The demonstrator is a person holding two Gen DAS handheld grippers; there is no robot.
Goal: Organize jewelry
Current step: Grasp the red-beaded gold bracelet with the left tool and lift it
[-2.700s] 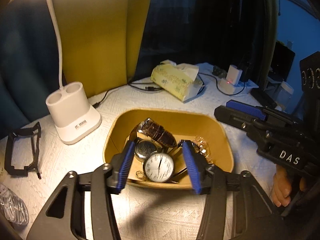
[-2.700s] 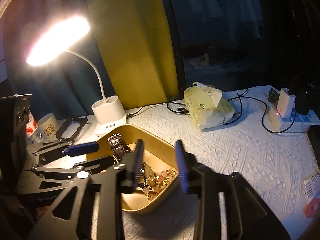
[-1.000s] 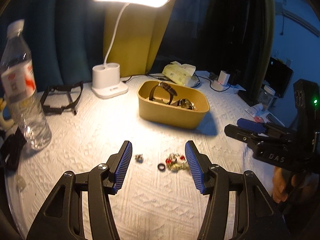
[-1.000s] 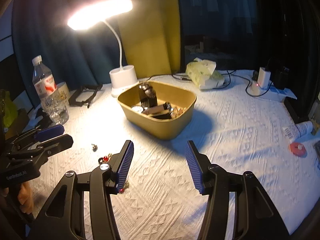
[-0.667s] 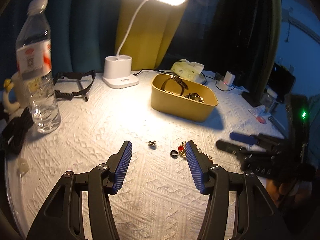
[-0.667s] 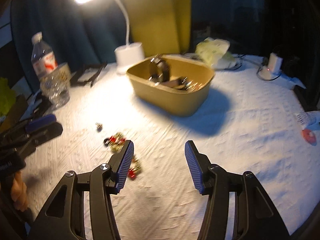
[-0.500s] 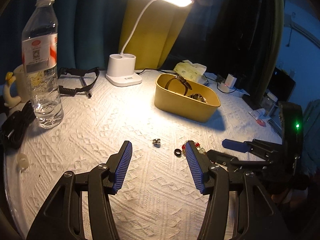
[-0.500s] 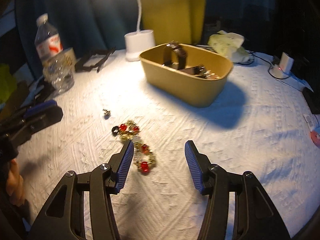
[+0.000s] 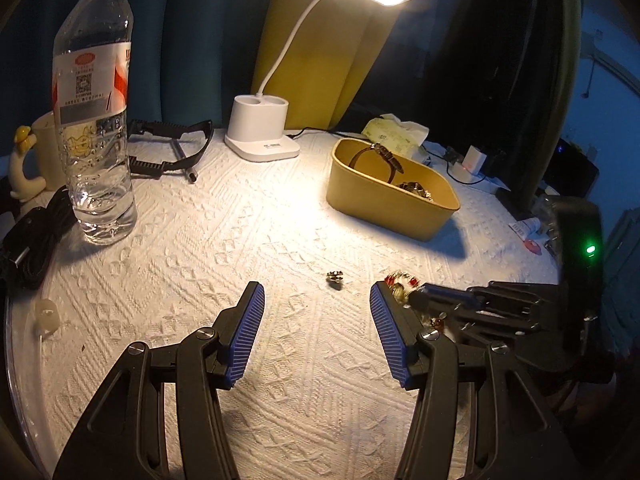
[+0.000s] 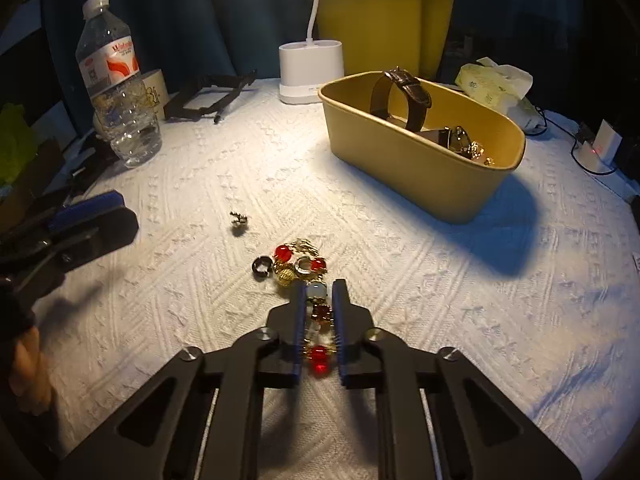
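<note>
1. The right gripper (image 10: 316,300) has just closed on the beaded bracelet (image 10: 310,276) — half a second ago its jaws stood wide above the beads; now the blue pads pinch a pale bead and the red ones behind it, with the rest of the strand trailing forward on the cloth.

2. The left gripper (image 9: 316,320) remains wide open and holds nothing; it hovers over the white cloth just beside the bracelet, a small metal charm (image 9: 334,276) lying ahead of its jaws.

3. The change likely marks the start of a pick-up: the bracelet is gripped but still rests on the desk (image 10: 440,300), not yet lifted, well short of the yellow tray (image 10: 420,168).

4. A dark ring (image 10: 262,268) touches the bracelet's far end and could be dragged along when the strand rises — a snag worth watching.

5. The yellow tray already carries a brown-strapped watch (image 10: 404,92) standing above its rim, with other metal pieces beside it.

6. Relative to the yellow tray: a white desk lamp (image 10: 310,68) stands just behind it, lit and throwing a hard shadow off the tray's right side; a tissue pack (image 10: 496,84) lies behind and to the right; a water bottle (image 10: 116,92) stands well to the left, near a black frame-like holder (image 10: 208,94).

7. The desk is covered in a white, textured cloth; dark blue and yellow curtains (image 10: 384,12) close off the dim room behind.
</note>
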